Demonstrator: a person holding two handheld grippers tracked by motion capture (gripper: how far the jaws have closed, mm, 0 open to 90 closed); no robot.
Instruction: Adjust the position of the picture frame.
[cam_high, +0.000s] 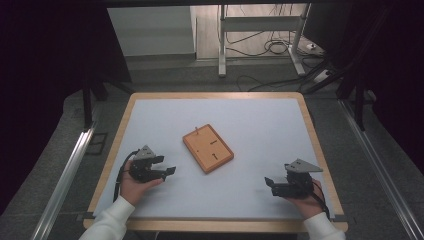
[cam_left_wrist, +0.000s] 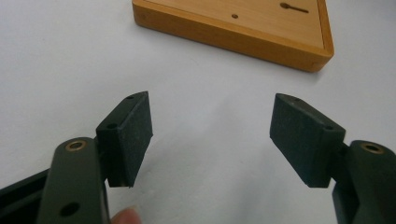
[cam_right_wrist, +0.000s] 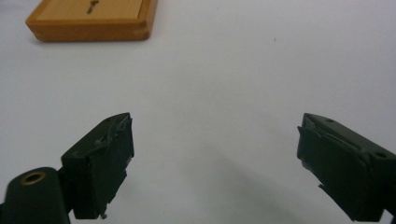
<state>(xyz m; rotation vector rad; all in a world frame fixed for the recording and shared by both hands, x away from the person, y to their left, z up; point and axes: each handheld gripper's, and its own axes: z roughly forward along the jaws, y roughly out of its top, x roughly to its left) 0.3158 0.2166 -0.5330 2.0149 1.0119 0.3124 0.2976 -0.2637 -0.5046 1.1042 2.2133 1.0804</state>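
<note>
Jaws of the left gripper (cam_high: 167, 172) and right gripper (cam_high: 270, 185) stand wide apart with nothing between them, each resting low on the white table (cam_high: 150, 120) at the person's near corners. Between them, at the table's middle and well apart from both, lies the wooden box (cam_high: 208, 148): flat, orange-brown, set askew, with a sliding lid bearing a small dark slot and a peg at its far end. The approach appears not yet begun; the next move probably calls for bringing one gripper level to the box's edge.
</note>
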